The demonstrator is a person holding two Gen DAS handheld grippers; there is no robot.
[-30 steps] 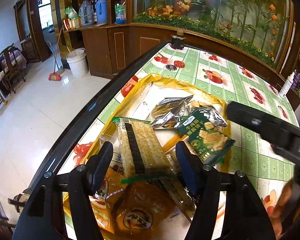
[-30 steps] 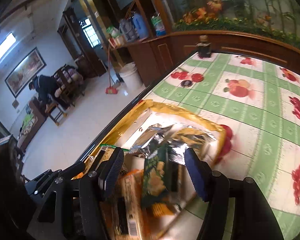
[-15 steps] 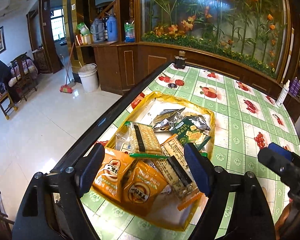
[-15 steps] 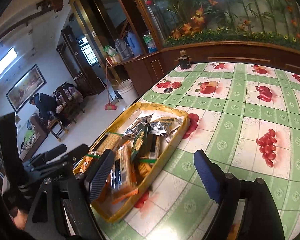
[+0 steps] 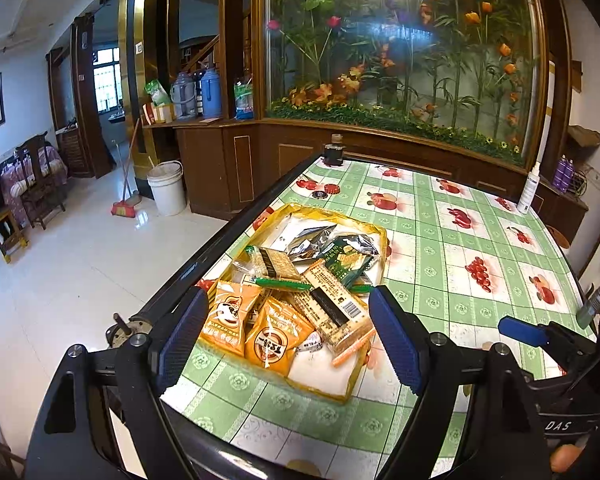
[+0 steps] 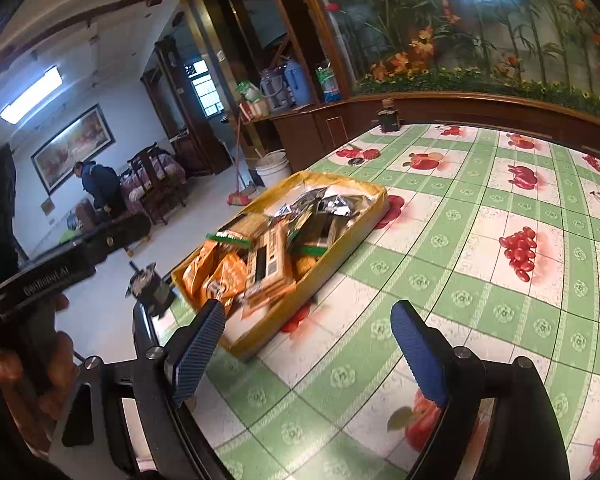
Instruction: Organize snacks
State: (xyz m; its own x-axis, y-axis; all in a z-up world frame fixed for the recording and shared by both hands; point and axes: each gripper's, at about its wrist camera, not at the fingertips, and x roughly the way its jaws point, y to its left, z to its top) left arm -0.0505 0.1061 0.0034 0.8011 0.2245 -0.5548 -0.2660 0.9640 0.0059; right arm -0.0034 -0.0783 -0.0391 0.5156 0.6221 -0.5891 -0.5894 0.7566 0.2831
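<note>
Table [image 5: 440, 248] carried a green-and-white checked cloth printed with red fruit; dark rounded edge on the floor side. Behind it, a wooden cabinet with a glass panel of artificial flowers [image 5: 400, 52]. A small dark bottle [image 5: 334, 152] stood at the far table edge, a white bottle [image 5: 530, 188] at the far right. On the pale tiled floor, a white bucket [image 5: 166, 188] and a broom [image 5: 125, 184].

Yellow tray [image 5: 374, 236] sat near the table's left edge, piled with snack packets: two orange packets [image 5: 252, 320] at the near end, cracker packs [image 5: 332, 308] in the middle, silver foil bags [image 5: 316, 240] at the far end.

Left gripper [image 5: 288, 336] was spread wide, nothing between its blue pads, held above the tray's near end. Right gripper [image 6: 308, 352] was likewise spread and empty, over bare cloth just beside the tray [image 6: 340, 248].
</note>
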